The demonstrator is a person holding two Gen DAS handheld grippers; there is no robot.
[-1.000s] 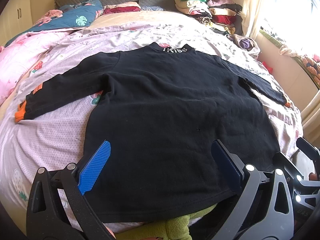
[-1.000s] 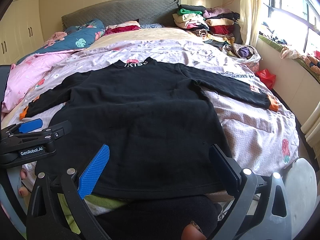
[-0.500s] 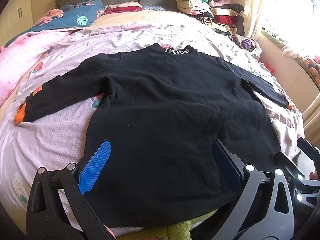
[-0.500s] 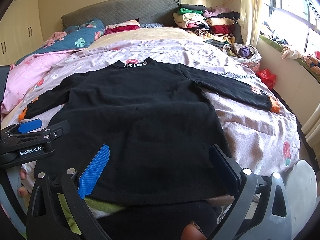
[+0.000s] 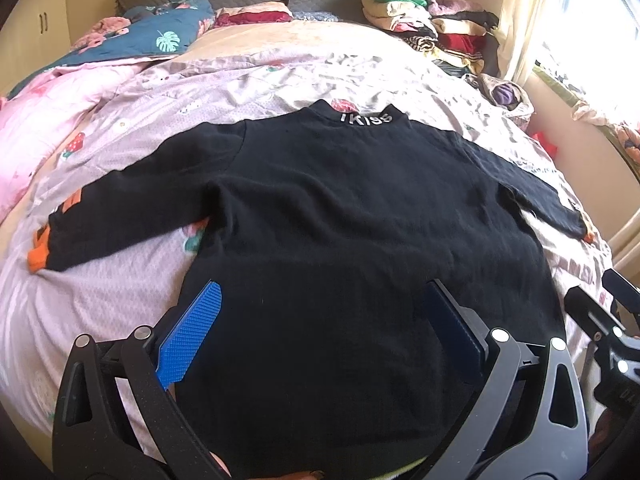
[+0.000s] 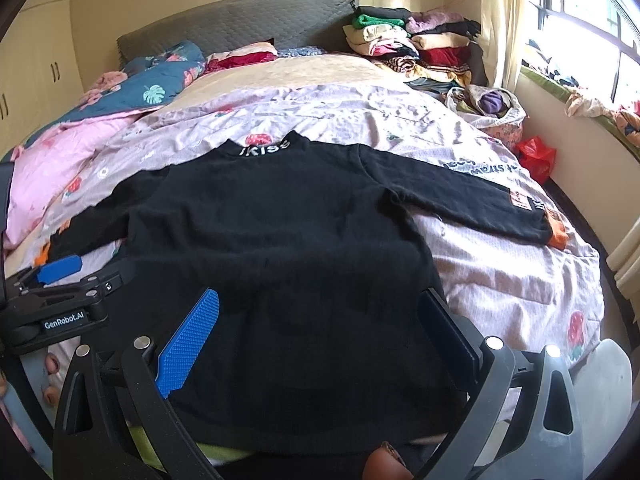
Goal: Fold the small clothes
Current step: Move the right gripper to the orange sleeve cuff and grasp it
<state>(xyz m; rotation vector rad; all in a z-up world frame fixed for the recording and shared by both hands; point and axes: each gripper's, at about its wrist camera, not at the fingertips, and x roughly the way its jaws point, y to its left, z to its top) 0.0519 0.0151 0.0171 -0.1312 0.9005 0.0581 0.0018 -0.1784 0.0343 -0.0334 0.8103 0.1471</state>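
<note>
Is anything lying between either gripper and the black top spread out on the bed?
Nothing visible. The black top lies flat, nothing on it, directly under the open left gripper and open right gripper.

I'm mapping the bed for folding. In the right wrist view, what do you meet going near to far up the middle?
Right hand-held gripper → black shirt → collar lettering → pink sheet → beige blanket → grey headboard.

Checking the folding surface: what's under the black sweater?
The black sweater lies spread on a pink strawberry-print quilt; something yellow-green peeks from beneath its hem, otherwise covered.
</note>
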